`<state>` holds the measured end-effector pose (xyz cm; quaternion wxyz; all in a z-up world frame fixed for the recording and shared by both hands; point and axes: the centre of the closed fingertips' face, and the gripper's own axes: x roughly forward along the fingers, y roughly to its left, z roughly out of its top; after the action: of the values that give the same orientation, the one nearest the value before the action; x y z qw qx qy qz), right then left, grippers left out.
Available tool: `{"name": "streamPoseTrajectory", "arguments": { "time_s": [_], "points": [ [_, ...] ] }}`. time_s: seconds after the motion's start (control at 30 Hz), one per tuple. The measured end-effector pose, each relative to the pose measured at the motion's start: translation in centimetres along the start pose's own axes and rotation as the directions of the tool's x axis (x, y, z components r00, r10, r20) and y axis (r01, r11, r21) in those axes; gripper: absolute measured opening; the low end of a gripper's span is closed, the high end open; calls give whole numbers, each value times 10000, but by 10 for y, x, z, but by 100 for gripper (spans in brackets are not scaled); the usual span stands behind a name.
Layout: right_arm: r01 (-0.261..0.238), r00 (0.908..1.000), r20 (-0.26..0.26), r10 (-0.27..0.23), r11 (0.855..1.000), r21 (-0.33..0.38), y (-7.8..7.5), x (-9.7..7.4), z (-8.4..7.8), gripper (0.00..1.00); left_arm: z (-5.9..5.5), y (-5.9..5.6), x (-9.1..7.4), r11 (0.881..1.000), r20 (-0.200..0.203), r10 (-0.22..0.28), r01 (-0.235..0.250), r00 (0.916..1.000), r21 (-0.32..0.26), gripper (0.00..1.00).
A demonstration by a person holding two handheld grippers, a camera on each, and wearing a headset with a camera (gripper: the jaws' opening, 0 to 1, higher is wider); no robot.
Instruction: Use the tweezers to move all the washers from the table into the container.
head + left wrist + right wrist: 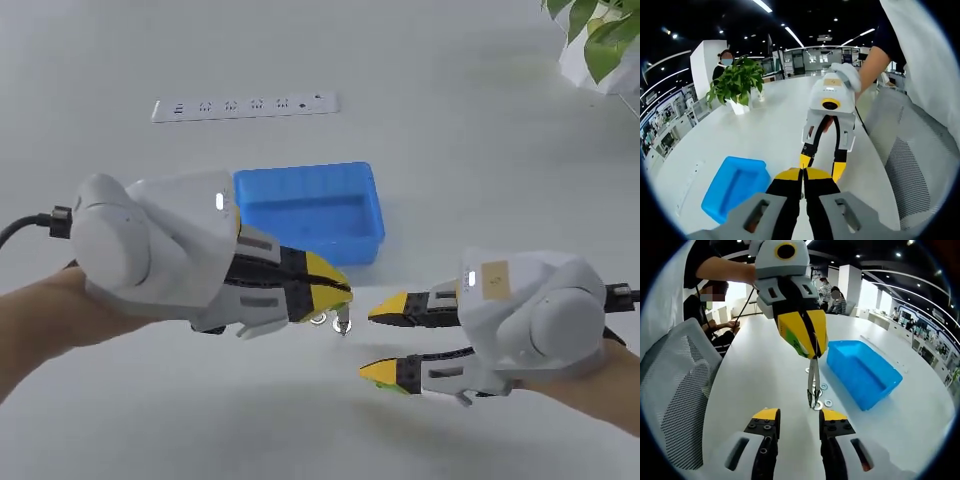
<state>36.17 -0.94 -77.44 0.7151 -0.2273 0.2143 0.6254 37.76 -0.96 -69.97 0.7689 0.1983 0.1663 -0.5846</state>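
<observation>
My left gripper (pixel 340 291) is shut on a pair of metal tweezers (pixel 813 380) that point down at the white table. The tweezer tips (pixel 343 325) sit among a few small silver washers (pixel 824 386) lying on the table; whether they grip one I cannot tell. One washer (pixel 318 320) shows just under the left jaws. Behind them stands the blue container (pixel 310 210), and I see nothing inside it. My right gripper (pixel 380 341) faces the left one from the right, open, with nothing between its jaws. In the left gripper view my own jaws (pixel 803 172) are pressed together.
A white power strip (pixel 245 106) lies at the far side of the table. A potted plant (pixel 600 40) stands at the far right corner. A mesh office chair (pixel 675 390) is at the table's edge, and people sit in the background.
</observation>
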Motion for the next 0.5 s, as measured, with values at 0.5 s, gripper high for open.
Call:
{"name": "streamPoseTrajectory", "arguments": {
  "time_s": [0.5],
  "points": [
    [-314,9995,1,315,9979,-562,-14,26,17,31,-5,4,-5,9970,-317,-650,636,9974,-443,5]
  ]
}}
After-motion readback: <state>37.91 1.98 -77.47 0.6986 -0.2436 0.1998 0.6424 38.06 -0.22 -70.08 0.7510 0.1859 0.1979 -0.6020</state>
